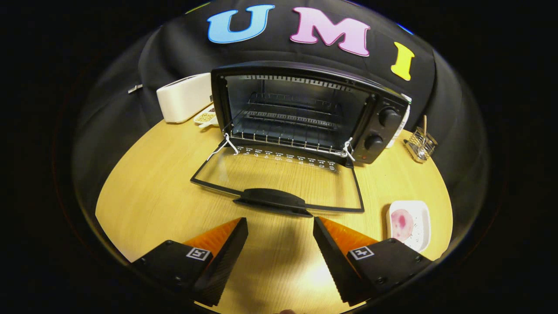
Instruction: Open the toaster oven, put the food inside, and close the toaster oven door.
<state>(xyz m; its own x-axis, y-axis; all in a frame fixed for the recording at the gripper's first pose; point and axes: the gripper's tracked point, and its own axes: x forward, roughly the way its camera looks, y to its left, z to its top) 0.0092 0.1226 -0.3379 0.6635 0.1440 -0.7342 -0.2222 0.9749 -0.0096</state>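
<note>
A black toaster oven (305, 109) stands at the back of the round wooden table (152, 196), beyond my fingers. Its glass door (279, 181) lies folded down flat toward me, with the dark handle (272, 201) just ahead of my fingertips. The oven cavity with its wire rack (287, 126) holds nothing I can see. A white square plate (409, 224) carrying a pink round piece of food (401, 222) sits to the right of the door, beside my right finger. My gripper (280, 220) is open above the table, nothing between its fingers.
A white toaster (185, 97) stands left of the oven, with a small dish of pale bits (205, 117) beside it. A wire holder with a stick (422, 143) sits to the right of the oven near the table's edge.
</note>
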